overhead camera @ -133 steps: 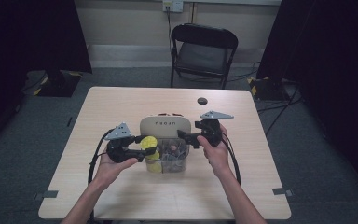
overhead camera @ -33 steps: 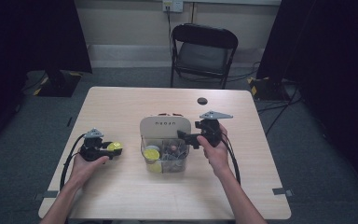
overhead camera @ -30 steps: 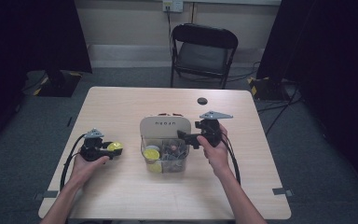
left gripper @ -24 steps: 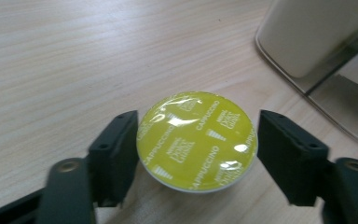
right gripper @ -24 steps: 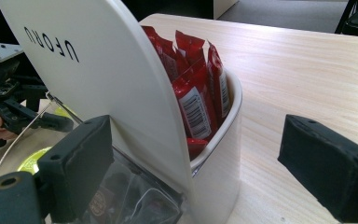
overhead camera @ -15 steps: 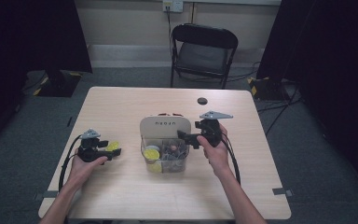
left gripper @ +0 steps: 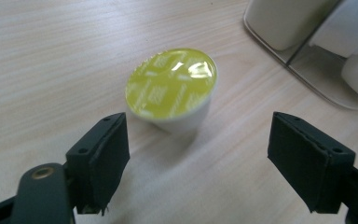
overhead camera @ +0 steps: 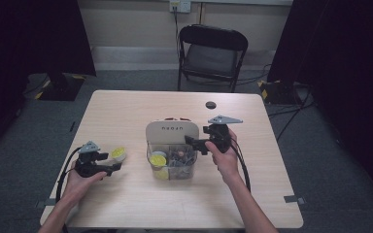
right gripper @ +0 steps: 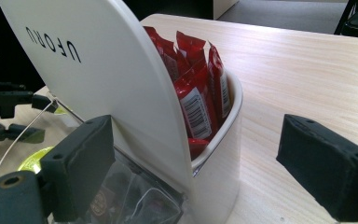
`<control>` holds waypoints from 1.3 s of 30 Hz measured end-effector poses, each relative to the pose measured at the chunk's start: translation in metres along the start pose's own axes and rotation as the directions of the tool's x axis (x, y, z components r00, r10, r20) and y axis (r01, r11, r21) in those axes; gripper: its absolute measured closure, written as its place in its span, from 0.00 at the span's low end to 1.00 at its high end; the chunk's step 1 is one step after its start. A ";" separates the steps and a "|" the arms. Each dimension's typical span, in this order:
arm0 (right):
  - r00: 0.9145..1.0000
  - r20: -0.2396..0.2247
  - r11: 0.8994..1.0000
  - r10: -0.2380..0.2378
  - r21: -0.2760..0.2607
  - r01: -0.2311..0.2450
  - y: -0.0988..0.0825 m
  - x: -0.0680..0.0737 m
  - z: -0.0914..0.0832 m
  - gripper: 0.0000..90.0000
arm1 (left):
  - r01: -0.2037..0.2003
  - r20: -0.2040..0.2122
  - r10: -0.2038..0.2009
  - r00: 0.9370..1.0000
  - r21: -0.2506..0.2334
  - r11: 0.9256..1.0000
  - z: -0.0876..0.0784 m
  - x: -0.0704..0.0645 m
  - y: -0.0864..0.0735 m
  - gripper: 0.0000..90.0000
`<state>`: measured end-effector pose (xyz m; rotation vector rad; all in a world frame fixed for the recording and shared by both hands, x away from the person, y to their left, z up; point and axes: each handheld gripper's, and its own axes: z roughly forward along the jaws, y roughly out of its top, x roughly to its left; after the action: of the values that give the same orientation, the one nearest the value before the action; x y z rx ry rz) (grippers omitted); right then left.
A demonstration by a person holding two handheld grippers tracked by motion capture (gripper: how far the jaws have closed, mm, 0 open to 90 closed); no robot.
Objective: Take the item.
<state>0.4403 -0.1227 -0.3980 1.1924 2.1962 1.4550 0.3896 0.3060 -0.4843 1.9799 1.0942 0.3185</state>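
Black folding chair (overhead camera: pixel 212 56) beyond table (overhead camera: pixel 126 109)

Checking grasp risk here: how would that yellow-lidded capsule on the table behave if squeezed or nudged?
The yellow-lidded capsule looks small and probably light, so a nudge would likely slide it. Its tapered white cup might slip between the left gripper's open pads. The shiny foil lid probably dents easily.

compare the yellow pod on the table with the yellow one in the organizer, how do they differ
The loose pod sits on the bare table, between the left gripper's open jaws, untouched. The other pod lies inside the organizer's clear compartment among other capsules. The right gripper is open by the organizer's back section. Both have yellow foil lids.
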 end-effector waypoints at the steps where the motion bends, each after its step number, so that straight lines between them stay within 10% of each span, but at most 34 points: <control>1: 1.000 0.000 1.000 0.002 0.000 -0.002 0.000 0.000 0.000 0.11 | 0.008 -0.002 -0.008 1.000 0.000 1.000 -0.002 -0.001 -0.002 0.23; 11: 1.000 -0.007 1.000 -0.007 0.001 0.007 0.001 0.000 -0.001 0.15 | -0.025 0.000 0.025 1.000 0.060 0.998 0.002 -0.010 -0.014 0.24; 19: 1.000 0.011 1.000 -0.021 -0.008 0.021 0.002 0.004 -0.003 0.16 | -0.128 -0.092 0.132 0.987 0.050 0.990 0.008 -0.020 -0.020 0.26; 39: 0.995 -0.092 0.997 -0.032 -0.078 0.025 0.013 0.021 -0.020 0.44 | -0.122 -0.100 0.128 0.987 0.058 0.991 0.008 -0.020 -0.020 0.24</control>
<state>0.4215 -0.1174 -0.3725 1.0847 2.1856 1.5988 0.3707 0.2911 -0.5014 2.1026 1.0540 0.4690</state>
